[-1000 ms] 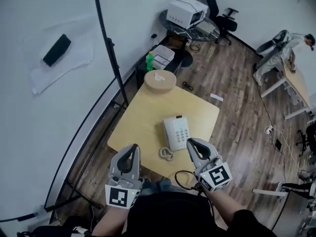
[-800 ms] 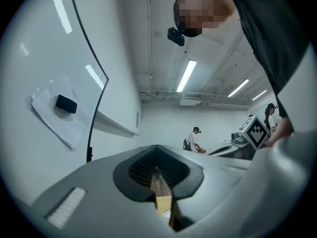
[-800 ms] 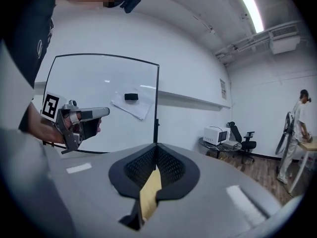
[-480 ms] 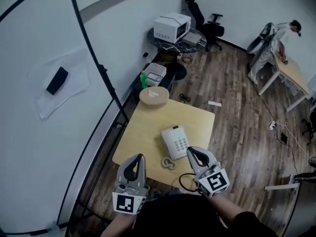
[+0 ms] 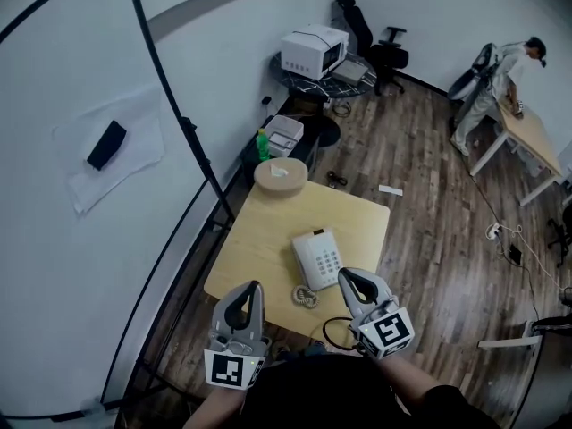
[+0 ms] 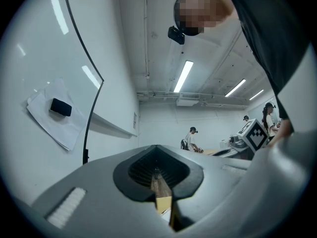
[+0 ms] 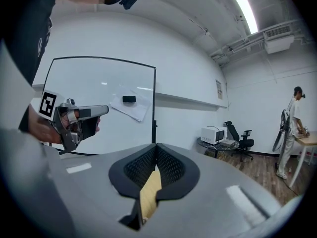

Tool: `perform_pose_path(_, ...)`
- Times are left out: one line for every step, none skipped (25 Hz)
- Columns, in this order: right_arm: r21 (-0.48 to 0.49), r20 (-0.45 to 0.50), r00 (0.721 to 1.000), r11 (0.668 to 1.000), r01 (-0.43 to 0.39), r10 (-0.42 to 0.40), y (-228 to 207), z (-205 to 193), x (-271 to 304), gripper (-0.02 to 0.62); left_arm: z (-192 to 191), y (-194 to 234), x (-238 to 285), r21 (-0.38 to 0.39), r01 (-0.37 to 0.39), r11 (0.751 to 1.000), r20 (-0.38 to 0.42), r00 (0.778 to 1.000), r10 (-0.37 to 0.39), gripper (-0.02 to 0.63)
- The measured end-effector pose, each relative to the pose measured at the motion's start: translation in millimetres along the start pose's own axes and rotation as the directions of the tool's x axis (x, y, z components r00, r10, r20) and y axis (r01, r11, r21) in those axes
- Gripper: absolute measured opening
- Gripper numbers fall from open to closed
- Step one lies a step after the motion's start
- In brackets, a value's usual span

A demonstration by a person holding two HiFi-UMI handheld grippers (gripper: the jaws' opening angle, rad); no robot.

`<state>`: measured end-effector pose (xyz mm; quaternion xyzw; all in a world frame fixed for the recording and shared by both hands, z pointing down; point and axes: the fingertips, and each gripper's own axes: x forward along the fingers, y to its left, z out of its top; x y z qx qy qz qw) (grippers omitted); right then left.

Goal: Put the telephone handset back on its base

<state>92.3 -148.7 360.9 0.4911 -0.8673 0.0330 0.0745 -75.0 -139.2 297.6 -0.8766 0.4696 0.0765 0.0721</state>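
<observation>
Two grippers, the left gripper (image 5: 253, 288) and the right gripper (image 5: 346, 277), have their jaws shut on nothing. The telephone (image 5: 319, 258) lies on the desk (image 5: 268, 226) just ahead, long side pointing away. The right gripper is nearer it. The handset (image 5: 305, 256) seems to rest along the telephone's left side, but it is too small to be sure.

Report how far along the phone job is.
Done, it seems: the handset lies on the phone, along its left side, with the cord coiled beside it on the table. In hand: nothing. The left claw and right claw are shut, empty and clear of the phone. Left: nothing that shows.
</observation>
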Motion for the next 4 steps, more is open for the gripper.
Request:
perform_pose_path(0.004,0.002,1.0,1.0,0.001,-0.001,0.4,1.5,-0.7,0.008,-0.2,-0.6,-1.6,0.0,-0.002,1.0,-0.001,1.0,0.002,0.0)
perform_pose_path(0.008,0.003,1.0,1.0,0.002,-0.002,0.8,2.3,-1.1,0.008,-0.7,-0.8,-2.9,0.001,-0.004,1.0,-0.002,1.0,0.004,0.0)
perform_pose_path(0.011,0.004,1.0,1.0,0.001,-0.001,1.0,2.4,-1.0,0.008,-1.3,-0.6,-3.9,0.001,-0.006,1.0,-0.004,1.0,0.006,0.0)
perform_pose_path(0.014,0.003,1.0,1.0,0.001,-0.001,1.3,2.3,-0.7,0.008,-2.0,-0.2,-4.9,0.001,-0.007,1.0,-0.006,1.0,0.007,0.0)
